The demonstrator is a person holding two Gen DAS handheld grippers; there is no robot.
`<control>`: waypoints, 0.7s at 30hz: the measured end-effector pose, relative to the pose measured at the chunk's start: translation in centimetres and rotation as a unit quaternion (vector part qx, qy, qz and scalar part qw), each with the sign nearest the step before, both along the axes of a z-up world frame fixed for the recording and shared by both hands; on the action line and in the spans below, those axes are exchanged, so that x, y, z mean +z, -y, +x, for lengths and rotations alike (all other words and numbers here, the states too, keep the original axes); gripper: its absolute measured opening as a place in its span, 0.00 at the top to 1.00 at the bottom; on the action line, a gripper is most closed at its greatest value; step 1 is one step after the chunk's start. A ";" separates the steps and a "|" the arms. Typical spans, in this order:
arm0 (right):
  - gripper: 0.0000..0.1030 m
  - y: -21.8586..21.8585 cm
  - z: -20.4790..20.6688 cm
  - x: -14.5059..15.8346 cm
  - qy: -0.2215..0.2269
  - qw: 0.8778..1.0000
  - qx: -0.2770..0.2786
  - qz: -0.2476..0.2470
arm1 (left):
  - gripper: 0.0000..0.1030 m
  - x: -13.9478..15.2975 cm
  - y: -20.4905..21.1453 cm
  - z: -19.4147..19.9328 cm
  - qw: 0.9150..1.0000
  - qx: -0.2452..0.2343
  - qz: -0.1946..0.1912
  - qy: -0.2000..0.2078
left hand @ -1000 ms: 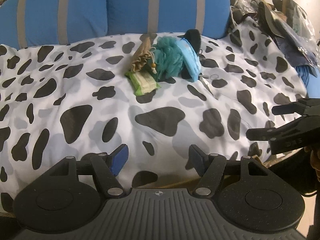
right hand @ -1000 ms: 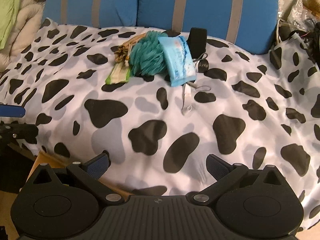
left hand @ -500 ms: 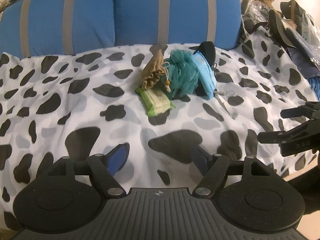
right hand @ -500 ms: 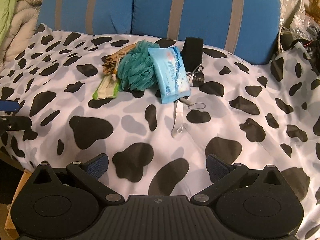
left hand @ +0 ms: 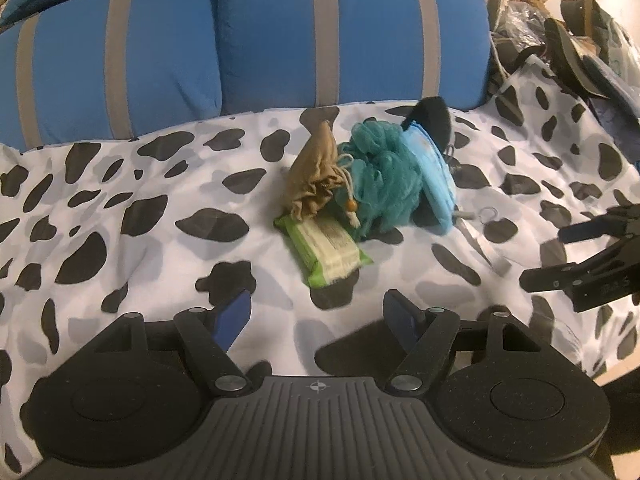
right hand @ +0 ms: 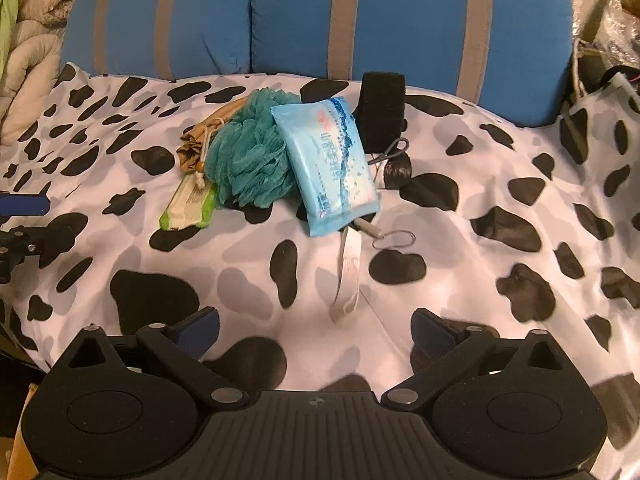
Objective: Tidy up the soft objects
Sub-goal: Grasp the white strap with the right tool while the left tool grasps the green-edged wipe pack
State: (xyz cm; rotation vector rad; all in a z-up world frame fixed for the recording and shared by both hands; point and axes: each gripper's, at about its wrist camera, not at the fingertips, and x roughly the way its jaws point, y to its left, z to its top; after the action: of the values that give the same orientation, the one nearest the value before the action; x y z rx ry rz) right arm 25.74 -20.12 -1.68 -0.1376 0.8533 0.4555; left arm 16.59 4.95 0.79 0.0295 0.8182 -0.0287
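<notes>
A pile of soft things lies on the cow-print cover [left hand: 132,216]. It holds a green wipes pack [left hand: 326,250], a tan drawstring pouch [left hand: 316,174], a teal bath pouf [left hand: 382,178] and a light blue wipes pack [right hand: 326,166]. Behind the pile stands a black foam block [right hand: 380,110]. My left gripper [left hand: 318,312] is open and empty, just short of the green pack. My right gripper [right hand: 316,328] hovers over the cover near a white strap [right hand: 348,276]. Its jaws are closing with nothing between them.
Blue cushions with grey stripes [right hand: 400,16] back the cover. Small scissors [right hand: 394,150], a black roll [right hand: 398,170] and a key ring [right hand: 394,238] lie by the blue pack. Bags and clutter [left hand: 580,48] fill the right side, and a quilt [right hand: 28,68] sits at the left.
Both grippers have moved forward toward the pile, which now looks nearer and larger in both views. The right jaws have narrowed a little.
</notes>
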 end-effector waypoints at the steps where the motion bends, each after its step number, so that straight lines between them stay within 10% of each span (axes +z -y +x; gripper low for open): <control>1: 0.08 0.0 0.5 -0.2 -0.006 1.000 -0.001 0.003 | 0.30 0.0 -0.1 0.4 1.000 0.000 -0.004 0.000; 21: 0.56 -0.9 6.6 -5.1 -0.068 0.996 -0.043 -0.029 | 0.30 -0.5 -0.3 3.3 0.999 -0.014 -0.025 -0.018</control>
State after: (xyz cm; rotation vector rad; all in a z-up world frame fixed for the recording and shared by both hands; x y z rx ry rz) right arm 32.33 -19.18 -6.76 -0.1233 1.0032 0.3634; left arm 19.87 5.24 0.25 -0.0072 0.8521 -0.0770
